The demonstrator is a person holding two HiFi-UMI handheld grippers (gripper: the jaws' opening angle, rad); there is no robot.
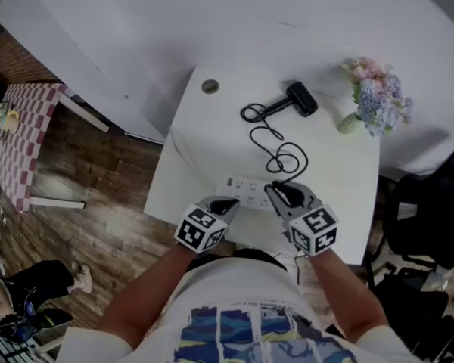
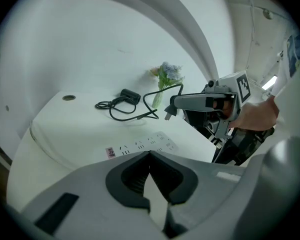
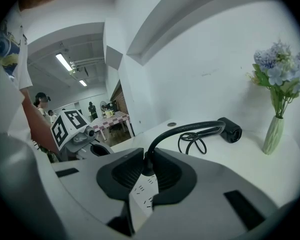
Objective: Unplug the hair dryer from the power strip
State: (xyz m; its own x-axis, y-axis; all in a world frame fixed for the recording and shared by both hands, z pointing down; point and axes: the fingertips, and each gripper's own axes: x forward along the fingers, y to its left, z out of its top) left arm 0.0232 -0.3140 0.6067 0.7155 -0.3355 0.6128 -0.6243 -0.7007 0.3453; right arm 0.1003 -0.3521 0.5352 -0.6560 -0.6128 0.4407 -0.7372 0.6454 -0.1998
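The black hair dryer (image 1: 301,98) lies at the far side of the white table (image 1: 197,150), and its cord (image 1: 276,146) coils back toward me. My right gripper (image 1: 282,193) is shut on the black plug (image 3: 147,166). In the left gripper view the plug (image 2: 168,113) hangs clear above the white power strip (image 2: 140,145) with its prongs bare. The strip (image 1: 246,190) lies flat near the front edge. My left gripper (image 1: 228,203) hovers over the strip's left part with its jaws together and nothing between them.
A pale vase of flowers (image 1: 374,100) stands at the table's far right corner. A round cable hole (image 1: 210,86) sits at the far left. A chequered table (image 1: 23,142) stands to the left on the wooden floor, a black chair (image 1: 427,225) to the right.
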